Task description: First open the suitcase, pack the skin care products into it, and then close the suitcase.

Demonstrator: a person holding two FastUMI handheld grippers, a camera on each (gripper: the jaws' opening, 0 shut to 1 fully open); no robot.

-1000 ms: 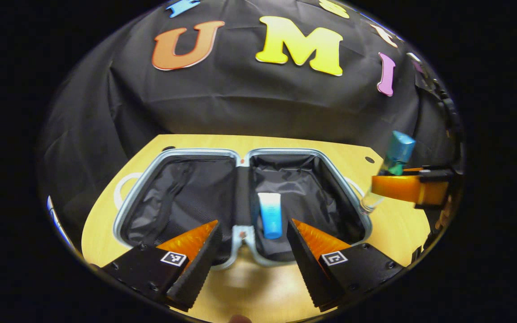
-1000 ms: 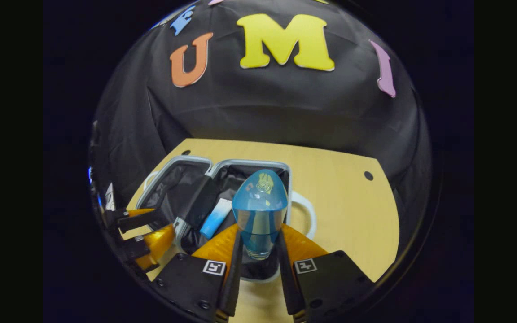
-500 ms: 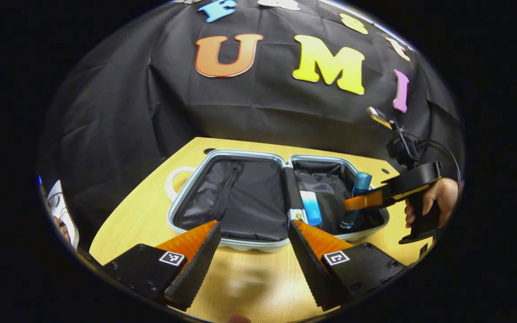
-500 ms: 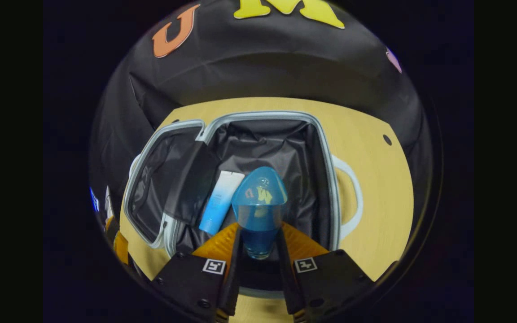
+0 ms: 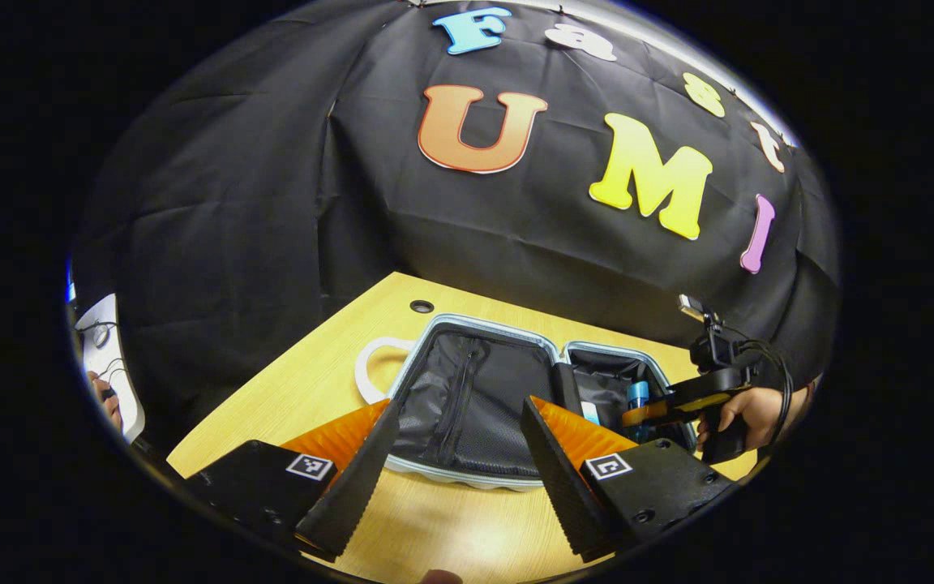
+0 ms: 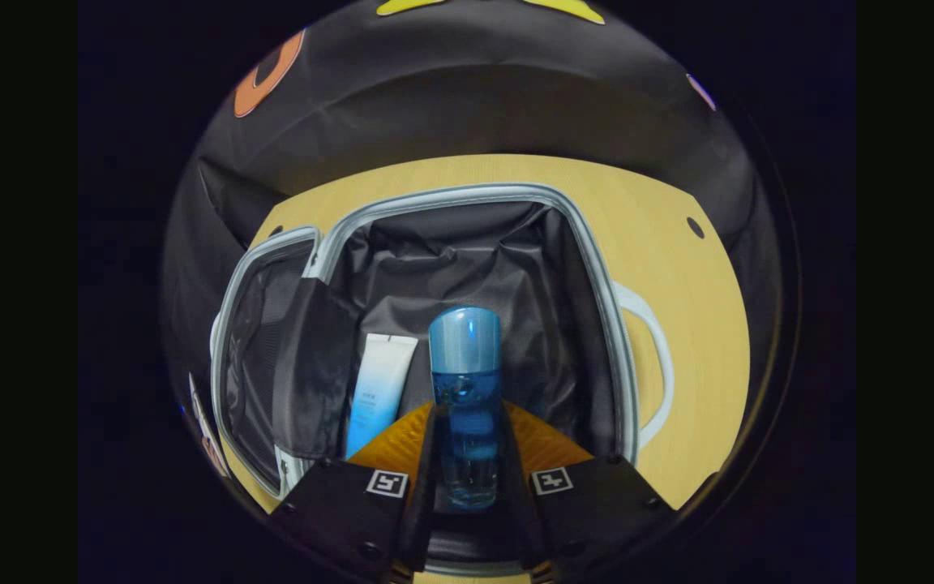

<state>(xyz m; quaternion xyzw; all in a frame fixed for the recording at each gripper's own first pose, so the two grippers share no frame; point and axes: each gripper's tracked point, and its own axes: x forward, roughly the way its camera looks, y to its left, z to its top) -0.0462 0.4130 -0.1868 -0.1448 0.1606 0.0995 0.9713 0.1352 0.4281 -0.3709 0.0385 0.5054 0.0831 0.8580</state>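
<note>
My right gripper [image 6: 467, 454] clamps the blue bottle [image 6: 465, 389] at lower centre of right gripper view, over the open suitcase [image 6: 589, 268]. White-blue tube [image 6: 376, 389] lies inside, just left of the bottle. My left gripper [image 5: 455, 470] is spread wide, holding nothing, above the table [image 5: 289, 397] at bottom centre.

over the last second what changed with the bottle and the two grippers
The right gripper, shut on the blue bottle, carried it from beside the open suitcase down into the right half, tipping it flatter next to the white-and-blue tube. The left gripper drew back toward the left half, open. The tube stayed put and the suitcase stayed open.
</note>
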